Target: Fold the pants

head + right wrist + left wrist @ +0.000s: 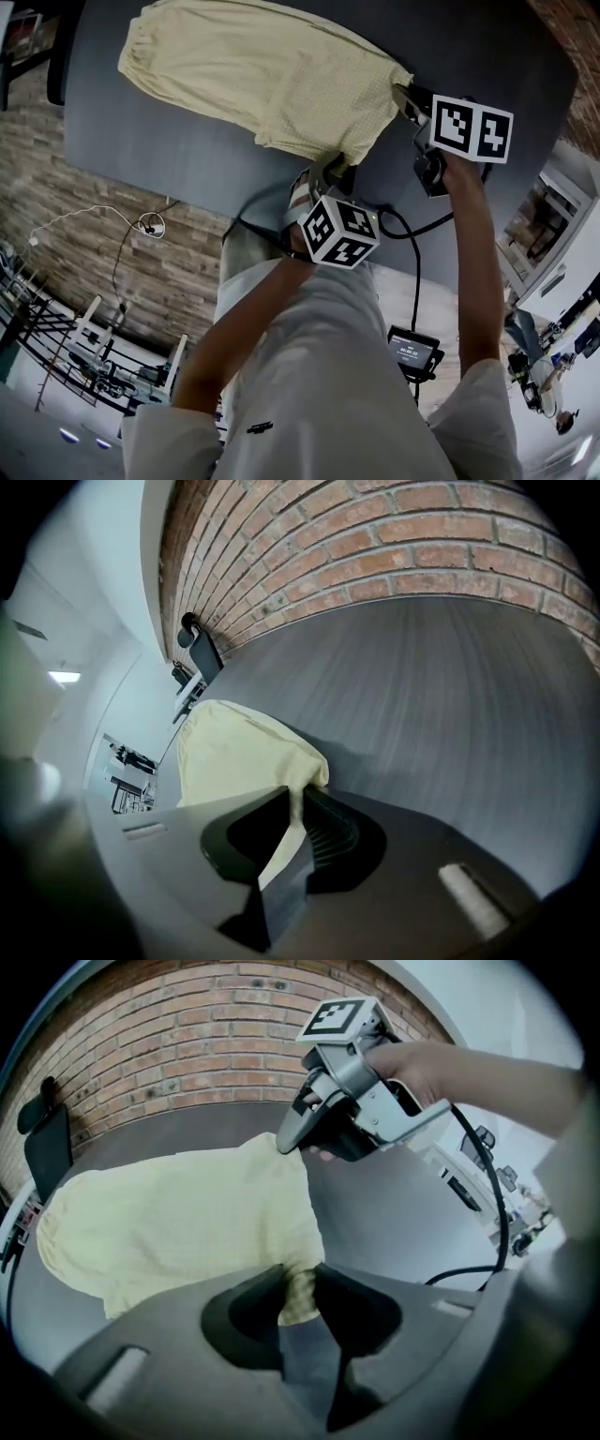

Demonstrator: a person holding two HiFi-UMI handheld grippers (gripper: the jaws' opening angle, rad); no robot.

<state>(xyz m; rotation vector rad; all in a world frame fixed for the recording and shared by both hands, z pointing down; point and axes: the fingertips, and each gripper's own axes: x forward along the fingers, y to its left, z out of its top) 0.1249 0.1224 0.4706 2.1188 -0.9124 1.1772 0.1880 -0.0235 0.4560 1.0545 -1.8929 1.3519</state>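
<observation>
The left tool (pixel 328 176) and right tool (pixel 406 97) each pinch a corner of the yellow pants (pixel 262 80) mid-frame on the desk (pixel 159 159), probably to fold them over.

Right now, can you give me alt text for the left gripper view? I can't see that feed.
The left gripper pinches between its fingers a near corner of the pale yellow pants spread on a dark grey table. Beyond, the right gripper, held in a hand, grips another corner; a brick wall stands behind.
</observation>
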